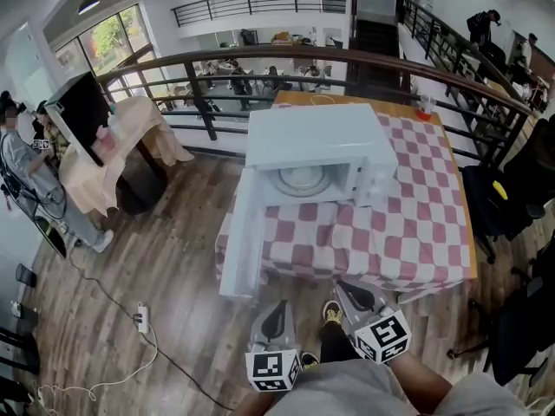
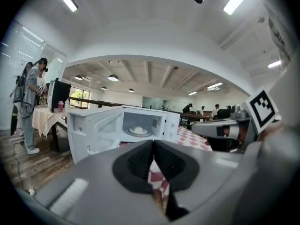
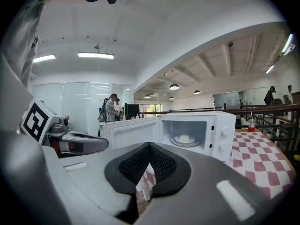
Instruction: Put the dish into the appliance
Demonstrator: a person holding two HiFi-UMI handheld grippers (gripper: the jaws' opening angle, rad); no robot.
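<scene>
On checked table [image 1: 416,224], open microwave [image 1: 312,133], dish [image 1: 303,180] inside

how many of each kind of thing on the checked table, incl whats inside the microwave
microwave: 1
dish: 1
red cup: 1
total: 3

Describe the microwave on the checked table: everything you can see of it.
The microwave is a white, boxy countertop unit, apparently painted metal or plastic, standing upright on the red-and-white checked tablecloth towards the table's left end in the head view. Its door is hinged on the left and swung wide open, past the table edge. Inside the lit cavity a pale round dish sits in the middle. Two round knobs are stacked on the right-hand panel. Neither gripper touches it.
</scene>
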